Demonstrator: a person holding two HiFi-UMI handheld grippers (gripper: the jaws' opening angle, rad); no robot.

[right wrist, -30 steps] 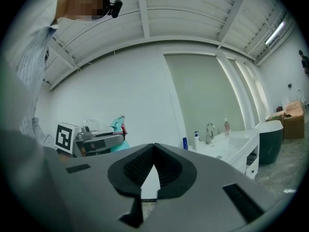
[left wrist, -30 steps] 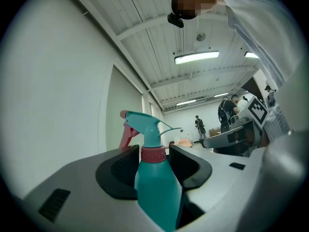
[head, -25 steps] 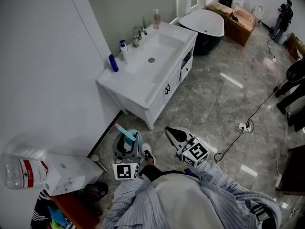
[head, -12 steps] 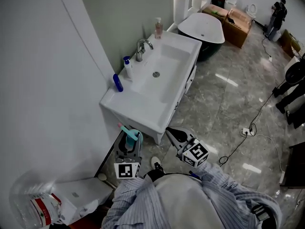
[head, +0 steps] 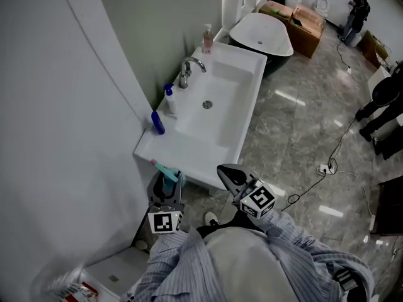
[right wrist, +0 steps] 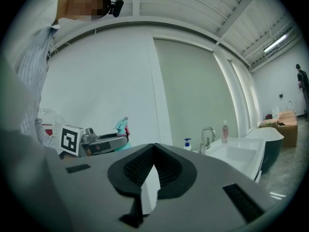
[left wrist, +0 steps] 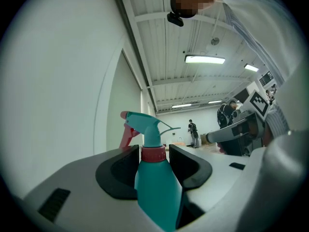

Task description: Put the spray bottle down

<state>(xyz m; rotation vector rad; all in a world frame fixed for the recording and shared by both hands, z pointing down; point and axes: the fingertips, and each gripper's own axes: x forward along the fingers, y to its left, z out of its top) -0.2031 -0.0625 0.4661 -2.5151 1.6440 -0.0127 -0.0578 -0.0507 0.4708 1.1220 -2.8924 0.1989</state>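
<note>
I am bringing the grippers nearer to the washbasin than a moment ago. The left gripper fingers are clamping the spray bottle at its neck. The right gripper fingers are together, empty. The putting down is still ahead.

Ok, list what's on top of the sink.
Along the sink's back rim: blue bottle, white pump bottle, tap, pink bottle. The spray bottle hides part of the near edge.

Before us at twelve o'clock the counter, bathtub behind it, spray bottle in our left claw.
</note>
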